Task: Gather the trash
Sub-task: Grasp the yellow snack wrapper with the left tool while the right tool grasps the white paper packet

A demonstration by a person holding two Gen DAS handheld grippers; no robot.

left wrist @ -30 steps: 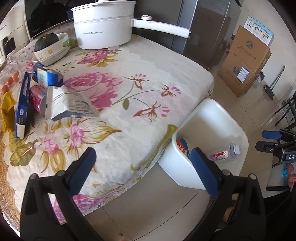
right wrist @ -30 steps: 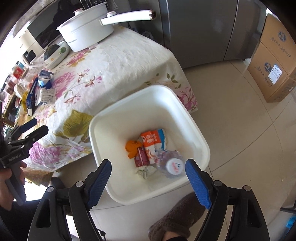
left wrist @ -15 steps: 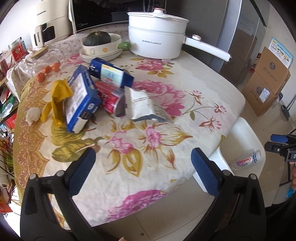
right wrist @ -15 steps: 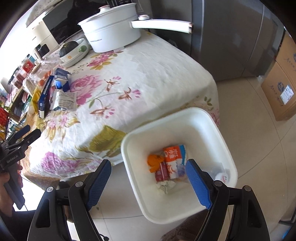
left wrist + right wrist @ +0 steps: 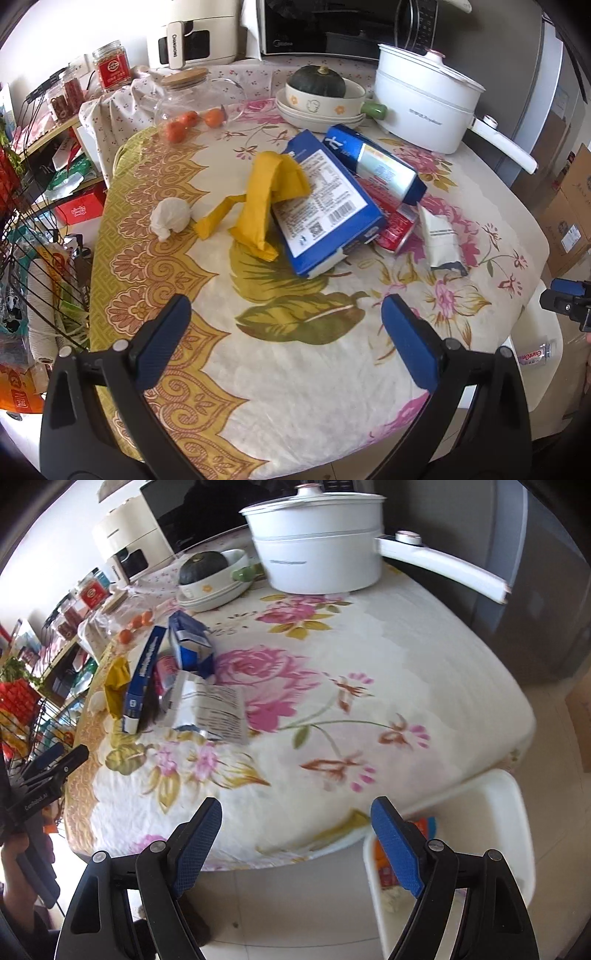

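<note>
Trash lies on the flowered tablecloth (image 5: 295, 354): a flat blue box (image 5: 325, 210), a blue carton (image 5: 380, 166), a red can (image 5: 393, 227), a white wrapper (image 5: 441, 236), a yellow wrapper (image 5: 266, 195) and a crumpled white tissue (image 5: 170, 218). My left gripper (image 5: 286, 339) is open and empty over the table's near edge. My right gripper (image 5: 297, 843) is open and empty at the table's edge, beside the white bin (image 5: 506, 812). The same pile shows in the right wrist view, with the white wrapper (image 5: 210, 709) nearest.
A white pot (image 5: 424, 96) with a long handle, a bowl holding a dark squash (image 5: 317, 83), a glass jar (image 5: 192, 96) and small oranges (image 5: 177, 129) stand at the back. Shelves (image 5: 37, 184) crowd the left. The bin holds a plastic bottle (image 5: 535, 356).
Both grippers swung left from the bin toward the table. The left view now centres on the trash pile; the right view shows the tabletop with the bin at lower right.
</note>
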